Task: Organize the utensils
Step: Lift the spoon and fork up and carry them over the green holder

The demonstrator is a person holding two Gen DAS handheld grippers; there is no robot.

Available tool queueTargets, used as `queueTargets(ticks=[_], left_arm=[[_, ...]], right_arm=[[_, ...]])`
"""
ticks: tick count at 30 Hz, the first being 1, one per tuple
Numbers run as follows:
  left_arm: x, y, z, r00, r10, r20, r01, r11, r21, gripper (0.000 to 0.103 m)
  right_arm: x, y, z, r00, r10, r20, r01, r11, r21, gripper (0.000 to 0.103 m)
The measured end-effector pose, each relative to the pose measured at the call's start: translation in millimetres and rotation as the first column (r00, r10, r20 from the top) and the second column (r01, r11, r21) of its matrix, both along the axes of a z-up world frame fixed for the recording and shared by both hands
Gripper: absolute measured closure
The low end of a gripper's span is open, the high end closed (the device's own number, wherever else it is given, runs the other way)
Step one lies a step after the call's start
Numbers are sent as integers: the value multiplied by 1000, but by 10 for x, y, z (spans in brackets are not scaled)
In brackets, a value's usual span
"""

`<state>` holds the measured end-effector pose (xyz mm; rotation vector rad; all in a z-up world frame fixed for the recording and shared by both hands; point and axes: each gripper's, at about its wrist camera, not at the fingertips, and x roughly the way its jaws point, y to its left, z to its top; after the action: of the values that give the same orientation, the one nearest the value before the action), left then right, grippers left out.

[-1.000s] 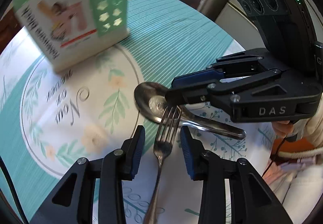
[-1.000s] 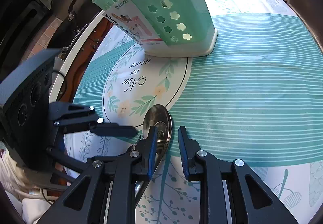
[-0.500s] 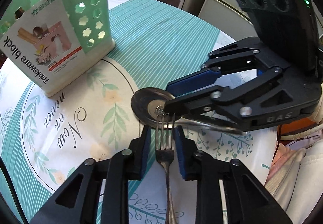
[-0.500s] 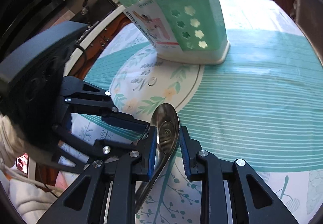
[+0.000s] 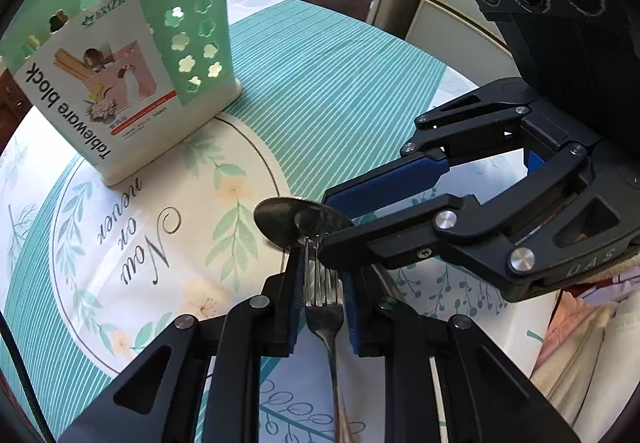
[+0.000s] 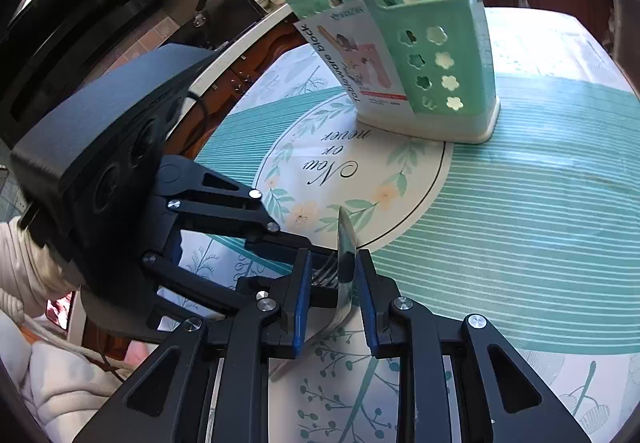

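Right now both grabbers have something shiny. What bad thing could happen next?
1. The left gripper holds the fork and the right gripper holds the spoon, and the fork's tines sit right by the spoon bowl, so they might knock or snag as they lift.
2. The spoon is pinched on edge near its bowl; it could twist or slip out.
3. The green holder already has utensils inside, so a new one might catch on them.
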<state>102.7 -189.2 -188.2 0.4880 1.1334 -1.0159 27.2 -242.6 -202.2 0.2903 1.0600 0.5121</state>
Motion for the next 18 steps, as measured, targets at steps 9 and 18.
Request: queueTargets(ticks=[9,18], left_arm=[[45,166,-21,991,100,-88,-101,995,-15,87],[-56,401,53,982,187,-15,-187,982,-11,87]], right_arm=[[108,-77,-98,998,-18,-64,20,999,26,80],[226,-6,-137,993,-43,-108,45,999,19,99]])
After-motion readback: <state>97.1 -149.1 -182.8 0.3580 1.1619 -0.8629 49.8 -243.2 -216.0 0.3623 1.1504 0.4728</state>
